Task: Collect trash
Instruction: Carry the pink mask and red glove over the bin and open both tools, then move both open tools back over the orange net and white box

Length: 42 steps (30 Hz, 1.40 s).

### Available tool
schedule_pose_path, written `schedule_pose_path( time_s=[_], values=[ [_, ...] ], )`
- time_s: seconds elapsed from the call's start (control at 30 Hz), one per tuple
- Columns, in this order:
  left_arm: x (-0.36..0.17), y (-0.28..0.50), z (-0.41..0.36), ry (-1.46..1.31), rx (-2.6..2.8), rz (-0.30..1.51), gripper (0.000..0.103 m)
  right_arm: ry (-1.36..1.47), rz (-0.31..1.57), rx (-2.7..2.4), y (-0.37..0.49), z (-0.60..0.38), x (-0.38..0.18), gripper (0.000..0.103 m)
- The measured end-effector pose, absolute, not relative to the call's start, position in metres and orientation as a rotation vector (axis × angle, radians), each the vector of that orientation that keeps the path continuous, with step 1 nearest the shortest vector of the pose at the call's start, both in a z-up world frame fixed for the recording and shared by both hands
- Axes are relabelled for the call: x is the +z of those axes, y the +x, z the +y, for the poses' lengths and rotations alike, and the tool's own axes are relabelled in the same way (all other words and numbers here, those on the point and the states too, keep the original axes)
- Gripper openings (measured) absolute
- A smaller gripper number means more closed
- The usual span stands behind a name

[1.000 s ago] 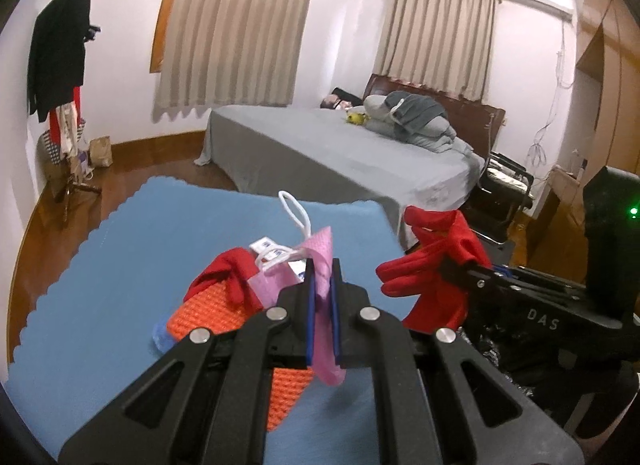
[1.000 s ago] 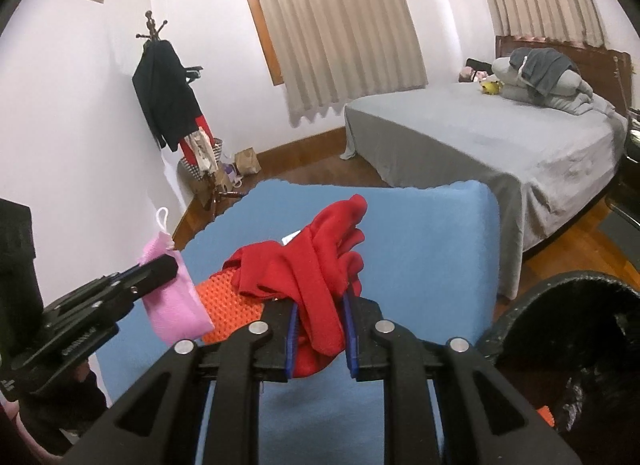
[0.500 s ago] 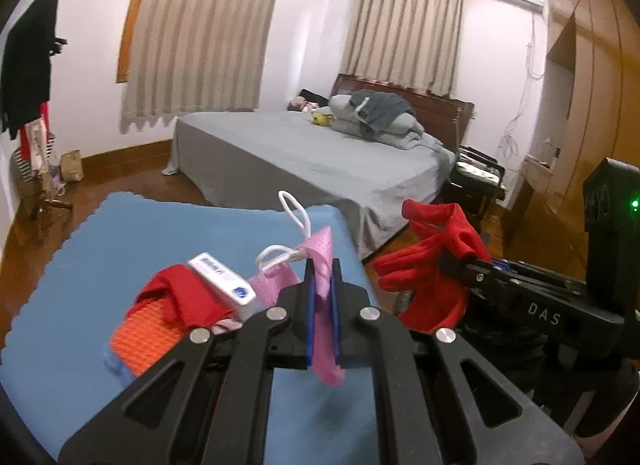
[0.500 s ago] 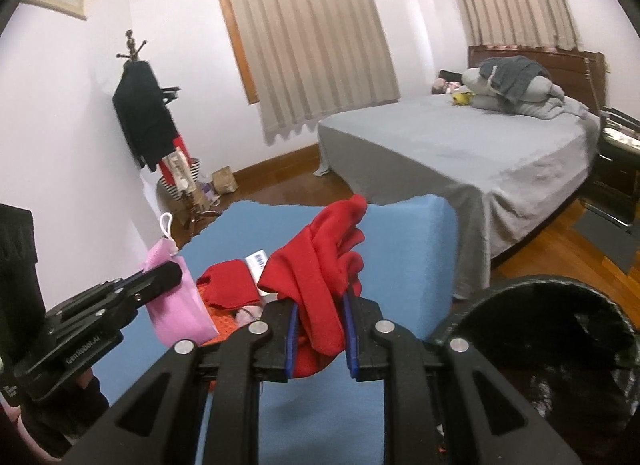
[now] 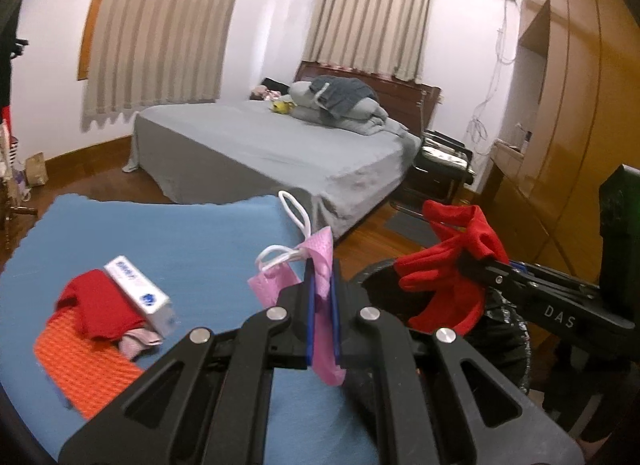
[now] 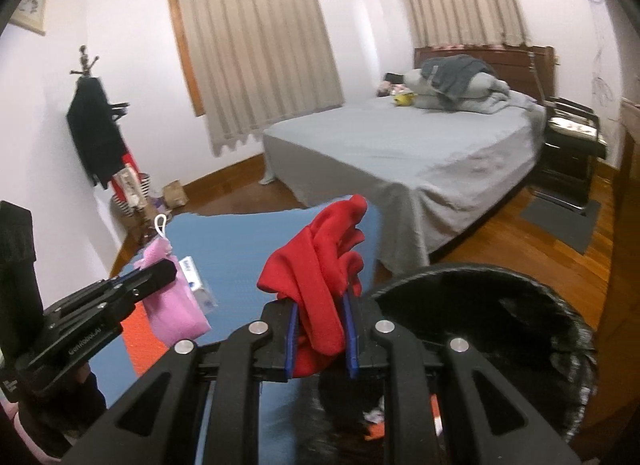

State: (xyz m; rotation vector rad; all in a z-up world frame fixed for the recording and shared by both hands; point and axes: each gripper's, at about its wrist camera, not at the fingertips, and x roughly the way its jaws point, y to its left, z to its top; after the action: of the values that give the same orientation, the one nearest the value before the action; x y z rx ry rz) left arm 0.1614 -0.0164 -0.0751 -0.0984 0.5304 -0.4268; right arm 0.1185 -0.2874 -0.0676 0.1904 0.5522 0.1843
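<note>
Two grippers, each pinching a scrap over the blue mat's right edge.

Left gripper (image 5: pixel 322 297) clamped on pink face mask (image 5: pixel 318 265); right gripper (image 6: pixel 320 329) clamped on red glove (image 6: pixel 320 265) above black bin (image 6: pixel 520 305). Far left on blue mat (image 5: pixel 180 233): red cloth (image 5: pixel 96 309), white box (image 5: pixel 138 293), orange mesh pad (image 5: pixel 80 365).

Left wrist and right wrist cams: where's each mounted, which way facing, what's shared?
Left wrist: on left gripper, looking along its fingers over the blue mat toward the bed; holds pink mask.
Right wrist: on right gripper, facing bed and black bin; holds red glove.
Shared: each shows the other gripper, mat, bed, white box.
</note>
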Motion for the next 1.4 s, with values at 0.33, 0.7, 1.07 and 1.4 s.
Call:
schedule_pose_path(
  time_s=[0.33,0.7,1.07,1.4],
  values=[
    [-0.089,0.17,-0.088,-0.077,-0.553,0.559,0.006,0.214,0.583,0.049,0.107,-0.344,-0.085,0.018],
    [-0.109,0.176,-0.151,-0.036,-0.665,0.6,0.008,0.25,0.622,-0.04,0.098,-0.391,-0.108,0.018],
    [-0.127,0.188,-0.166,-0.021,-0.687,0.666,0.043,0.272,0.683,-0.075,0.097,-0.409,-0.133,0.043],
    [-0.116,0.188,-0.126,-0.044,-0.583,0.631,0.07,0.251,0.639,-0.102,0.092,-0.403,-0.124,0.08]
  ],
)
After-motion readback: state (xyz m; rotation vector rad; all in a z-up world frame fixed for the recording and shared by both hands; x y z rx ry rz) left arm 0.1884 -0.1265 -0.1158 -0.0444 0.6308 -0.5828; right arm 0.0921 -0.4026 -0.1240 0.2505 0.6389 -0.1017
